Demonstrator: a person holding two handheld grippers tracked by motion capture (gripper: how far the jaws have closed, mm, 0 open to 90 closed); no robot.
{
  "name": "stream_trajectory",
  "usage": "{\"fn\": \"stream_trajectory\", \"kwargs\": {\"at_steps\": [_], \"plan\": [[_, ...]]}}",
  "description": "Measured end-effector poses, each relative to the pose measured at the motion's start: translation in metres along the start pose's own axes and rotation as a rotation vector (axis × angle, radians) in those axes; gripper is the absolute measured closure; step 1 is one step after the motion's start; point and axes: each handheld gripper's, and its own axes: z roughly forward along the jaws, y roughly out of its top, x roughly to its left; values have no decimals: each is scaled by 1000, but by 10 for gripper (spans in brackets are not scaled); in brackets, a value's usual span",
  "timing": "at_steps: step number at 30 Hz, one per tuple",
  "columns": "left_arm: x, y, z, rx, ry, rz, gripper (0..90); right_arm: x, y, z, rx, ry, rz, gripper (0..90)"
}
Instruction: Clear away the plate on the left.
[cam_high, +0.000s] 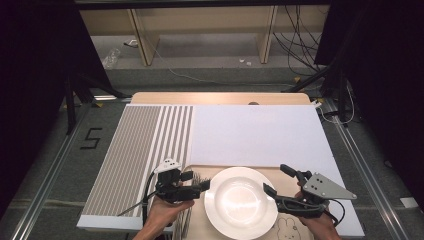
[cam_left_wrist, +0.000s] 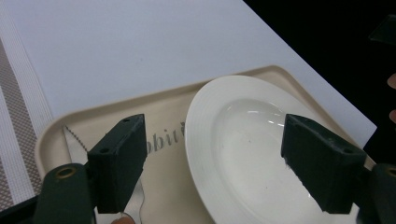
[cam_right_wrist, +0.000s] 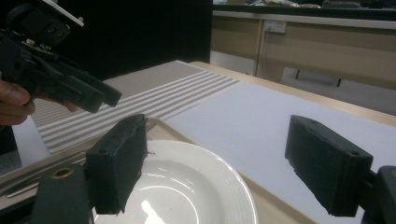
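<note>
The plate sits on a beige tray at the near edge of the table, with both grippers flanking it, 1 per side. The left gripper hangs at the plate's left rim, jaws apart with nothing between them, and the right gripper hovers at the right rim, jaws also wide apart and empty. Looks like a 2-sided lift is being lined up, since a wide, shallow plate tips easily from 1 edge. A knife lies on the tray left of the plate (serrated edge visible), so the left jaws need to miss it.
</note>
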Motion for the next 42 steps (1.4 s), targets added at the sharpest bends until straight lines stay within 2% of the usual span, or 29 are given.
{"fn": "stream_trajectory", "kwargs": {"at_steps": [3, 15, 19, 24, 31, 35, 38, 42], "plan": [[-2, 1, -4, -30, 8, 48, 225, 0, 0, 0, -6, 1, 1, 217], [2, 2, -12, -94, -14, 90, 220, 0, 0, 0, -3, 4, 9, 209], [1, 2, -15, -120, -16, 121, 220, 0, 0, 0, -3, 7, 12, 208], [4, 2, -19, -160, -23, 116, 218, -1, 0, 0, -6, 8, 15, 207], [8, 0, -24, -188, -31, 115, 217, -1, -1, 1, -1, 17, 20, 198], [10, -5, -25, -204, -15, 143, 213, 0, 0, 2, -2, 19, 19, 193], [10, -8, -27, -204, -26, 145, 206, 0, 0, 1, 1, 20, 20, 190], [11, -8, -31, -240, -21, 168, 205, 1, 1, 1, -5, 24, 16, 186]]}}
